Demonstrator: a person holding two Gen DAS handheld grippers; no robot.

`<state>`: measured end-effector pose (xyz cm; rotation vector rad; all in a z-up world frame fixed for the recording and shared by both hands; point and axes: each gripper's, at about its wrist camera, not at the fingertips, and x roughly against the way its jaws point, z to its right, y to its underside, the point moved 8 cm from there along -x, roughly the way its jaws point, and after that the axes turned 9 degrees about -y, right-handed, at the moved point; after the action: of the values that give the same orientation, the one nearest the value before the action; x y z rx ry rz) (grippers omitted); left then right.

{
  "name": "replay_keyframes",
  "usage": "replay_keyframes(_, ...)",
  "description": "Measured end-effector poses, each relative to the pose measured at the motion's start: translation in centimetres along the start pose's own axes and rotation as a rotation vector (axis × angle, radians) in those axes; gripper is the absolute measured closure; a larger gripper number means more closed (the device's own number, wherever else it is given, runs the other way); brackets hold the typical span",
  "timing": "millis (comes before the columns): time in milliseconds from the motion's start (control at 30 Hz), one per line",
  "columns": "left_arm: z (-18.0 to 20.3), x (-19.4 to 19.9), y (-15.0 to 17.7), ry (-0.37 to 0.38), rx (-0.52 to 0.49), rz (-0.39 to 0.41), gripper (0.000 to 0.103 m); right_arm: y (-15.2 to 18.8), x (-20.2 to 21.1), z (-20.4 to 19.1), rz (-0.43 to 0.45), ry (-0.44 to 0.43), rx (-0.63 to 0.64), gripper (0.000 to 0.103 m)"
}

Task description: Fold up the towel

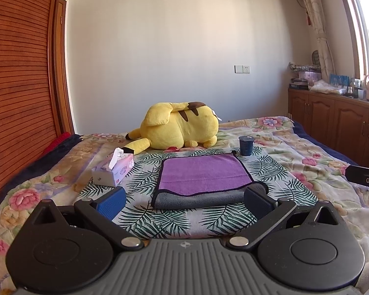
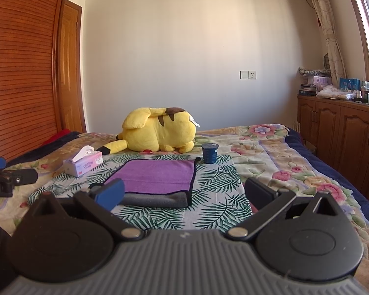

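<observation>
A purple towel with a grey underside and dark trim lies folded on a palm-leaf cloth on the bed. Its grey lower layer sticks out at the near edge. It also shows in the right wrist view. My left gripper is open and empty, its fingers either side of the towel's near edge and just short of it. My right gripper is open and empty, hovering before the towel's near right corner. The left gripper's tip shows at the left edge of the right wrist view.
A yellow plush toy lies behind the towel. A pink tissue box stands to the left and a dark blue cup at the towel's far right corner. Wooden cabinets run along the right, a wooden wardrobe along the left.
</observation>
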<state>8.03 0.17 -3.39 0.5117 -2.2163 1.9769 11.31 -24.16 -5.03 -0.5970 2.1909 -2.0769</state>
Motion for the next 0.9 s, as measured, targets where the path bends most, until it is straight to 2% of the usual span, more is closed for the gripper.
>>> replay_keyframes(133, 0.0, -1.0, 0.2, 0.005, -0.008, -0.027, 0.016, 0.4, -1.0, -0.3, -0.035, -0.035, -0.014, 0.0)
replay_keyframes(500, -0.5, -4.5, -0.3, 0.012, -0.026, -0.064, 0.016, 0.2, -3.8, -0.9, -0.08, -0.053, -0.002, 0.0)
replay_keyframes(733, -0.5, -7.5, -0.8, 0.05, -0.021, -0.104, 0.016, -0.2, -5.9, -1.3, -0.119, -0.081, 0.02, 0.0)
replay_keyframes(900, -1.1, -9.7, -1.6, 0.071, -0.025, -0.104, 0.016, -0.4, -7.6, -1.4, -0.147, -0.09, 0.031, 0.0)
